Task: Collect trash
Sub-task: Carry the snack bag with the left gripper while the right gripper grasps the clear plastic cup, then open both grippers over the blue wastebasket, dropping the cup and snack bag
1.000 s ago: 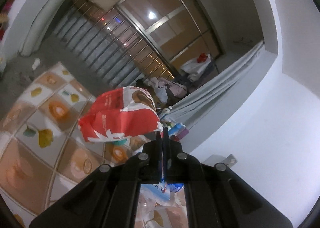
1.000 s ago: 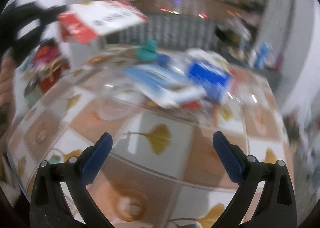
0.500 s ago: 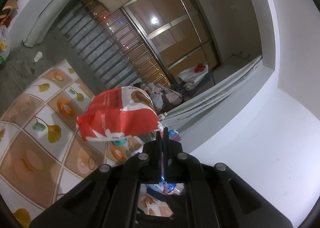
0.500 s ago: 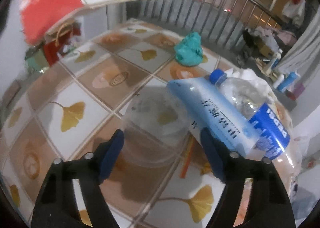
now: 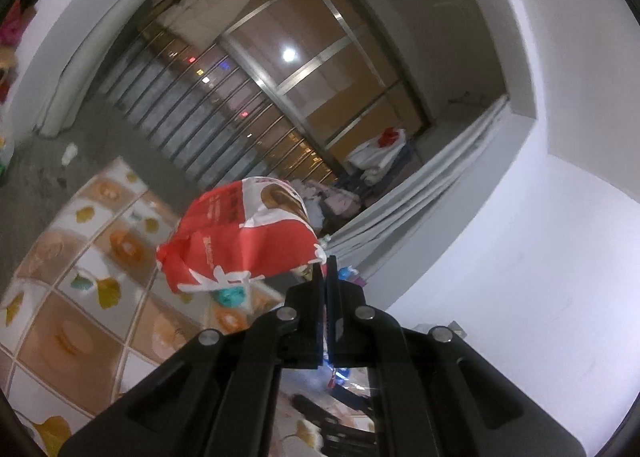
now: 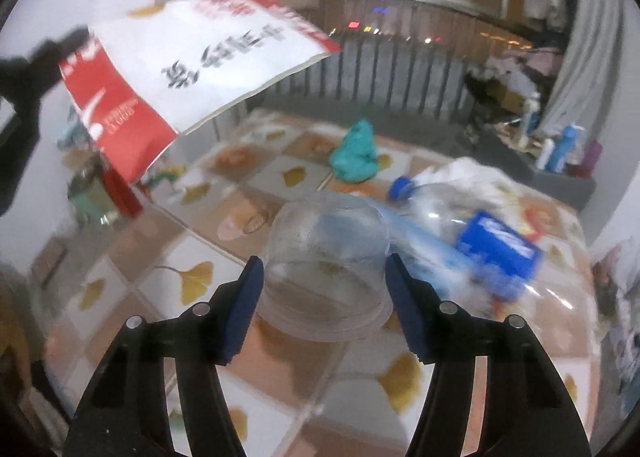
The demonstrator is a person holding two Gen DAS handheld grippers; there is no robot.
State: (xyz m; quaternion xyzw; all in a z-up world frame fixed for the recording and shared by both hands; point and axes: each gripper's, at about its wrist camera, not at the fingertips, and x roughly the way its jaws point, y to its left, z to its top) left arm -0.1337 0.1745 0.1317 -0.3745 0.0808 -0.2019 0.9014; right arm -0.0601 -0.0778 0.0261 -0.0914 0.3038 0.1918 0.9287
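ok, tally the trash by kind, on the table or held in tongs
Red-and-white bag, in left tongs: 1
Clear plastic cup, between open right tongs: 1
Plastic bottle: 1
Teal crumpled wad: 1
Total: 4

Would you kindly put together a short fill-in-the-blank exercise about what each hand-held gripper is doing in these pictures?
1. The left hand-held gripper is shut on a red and white ____.
2. The clear plastic cup stands ____ between the open right hand-held gripper fingers.
3. The plastic bottle lying behind the cup has a ____ cap.
4. The crumpled lump farther back on the table is ____ in colour.

Missing words: bag; upside down; blue; teal
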